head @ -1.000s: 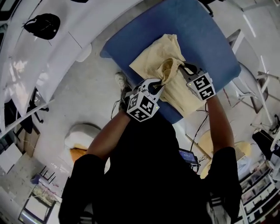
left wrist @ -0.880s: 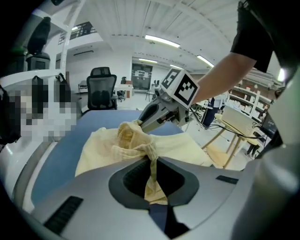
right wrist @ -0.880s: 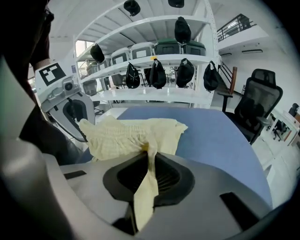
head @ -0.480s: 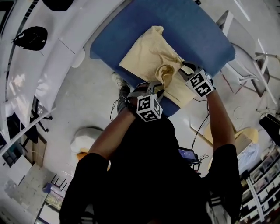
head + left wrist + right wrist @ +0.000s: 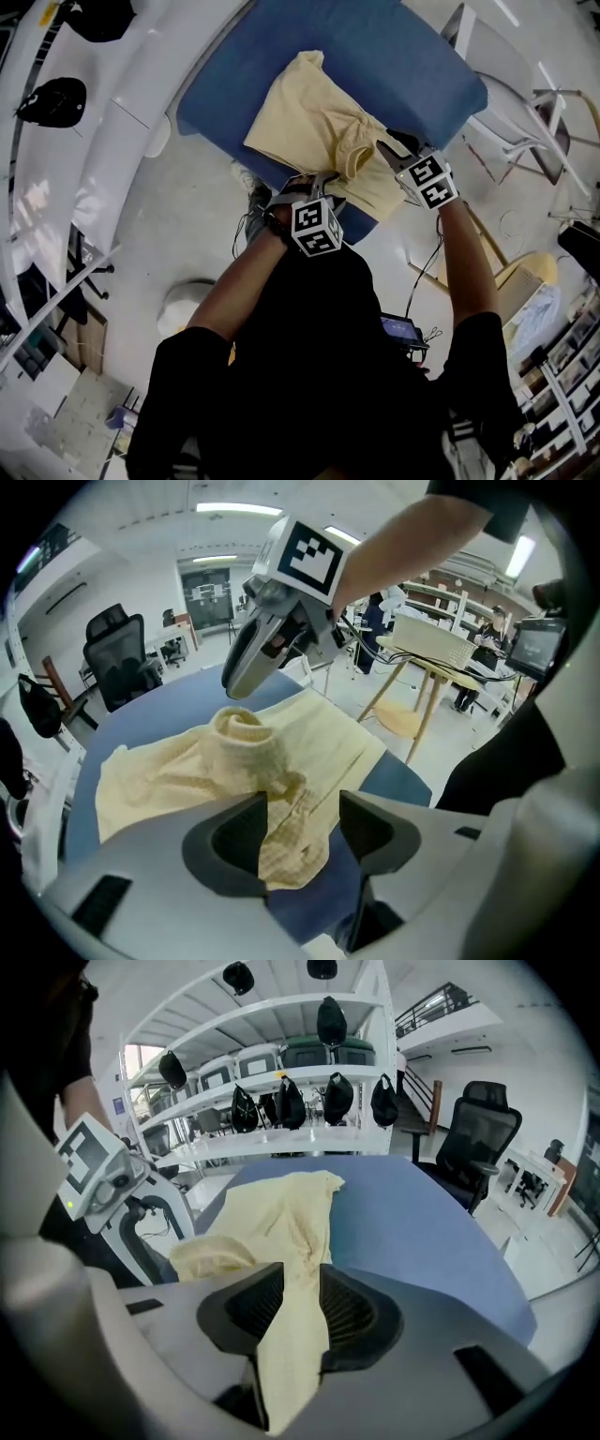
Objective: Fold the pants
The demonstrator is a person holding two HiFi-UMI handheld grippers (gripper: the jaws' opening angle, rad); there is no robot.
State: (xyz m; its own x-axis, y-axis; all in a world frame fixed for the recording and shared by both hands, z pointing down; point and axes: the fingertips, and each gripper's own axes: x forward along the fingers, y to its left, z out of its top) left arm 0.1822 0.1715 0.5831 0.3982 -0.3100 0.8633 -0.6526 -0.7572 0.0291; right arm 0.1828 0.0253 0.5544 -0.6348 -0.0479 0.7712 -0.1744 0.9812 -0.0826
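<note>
Left gripper: released. Its jaws have just been opening and stand wide. A loose edge of the pale yellow cloth pants shows between them, unpressed.

Right gripper: its jaws have eased apart a little, yet cloth fills the gap against both pads, so it reads as grasping.

Judgement: this fold is being laid down, one side already let go.

Beyond both grippers the pants lie on the blue padded table. Only the gripper views show the jaws; only the head view shows the garment's full spread.

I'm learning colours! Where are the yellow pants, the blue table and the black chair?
yellow pants (image 5: pixel 302 120), head view, middle of the cloth.
blue table (image 5: pixel 394 56), head view, bare top.
black chair (image 5: pixel 480 1138), right gripper view, its backrest.
</note>
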